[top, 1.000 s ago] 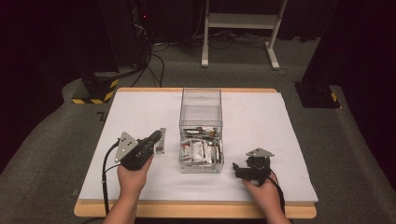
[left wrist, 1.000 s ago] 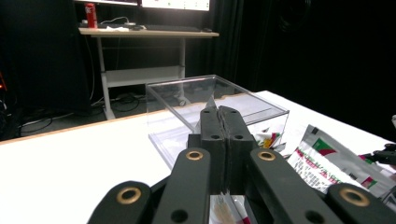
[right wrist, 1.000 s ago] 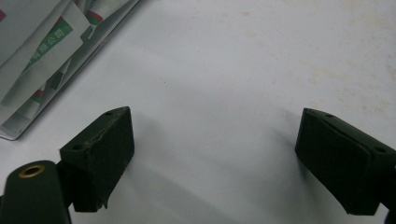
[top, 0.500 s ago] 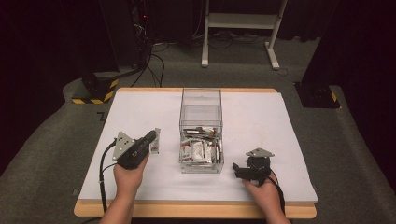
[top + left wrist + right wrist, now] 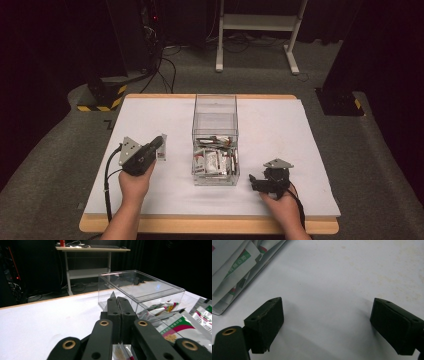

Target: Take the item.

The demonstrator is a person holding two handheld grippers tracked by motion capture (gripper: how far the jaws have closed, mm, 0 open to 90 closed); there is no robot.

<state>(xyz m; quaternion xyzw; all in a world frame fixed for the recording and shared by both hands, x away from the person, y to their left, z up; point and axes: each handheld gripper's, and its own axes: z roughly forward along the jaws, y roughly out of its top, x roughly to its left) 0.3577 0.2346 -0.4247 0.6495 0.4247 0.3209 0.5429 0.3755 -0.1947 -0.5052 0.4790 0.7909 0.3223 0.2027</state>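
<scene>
Jaws of left gripper (image 5: 159,144) clenching a sachet (image 5: 162,151), left of clear box (image 5: 215,107) holding more sachets (image 5: 216,161); right gripper (image 5: 252,178) resting released, near right of box.

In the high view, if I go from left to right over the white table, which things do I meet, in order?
Left tongs, shut on a packet → clear plastic box with packets inside → right tongs, open above the white table.
</scene>
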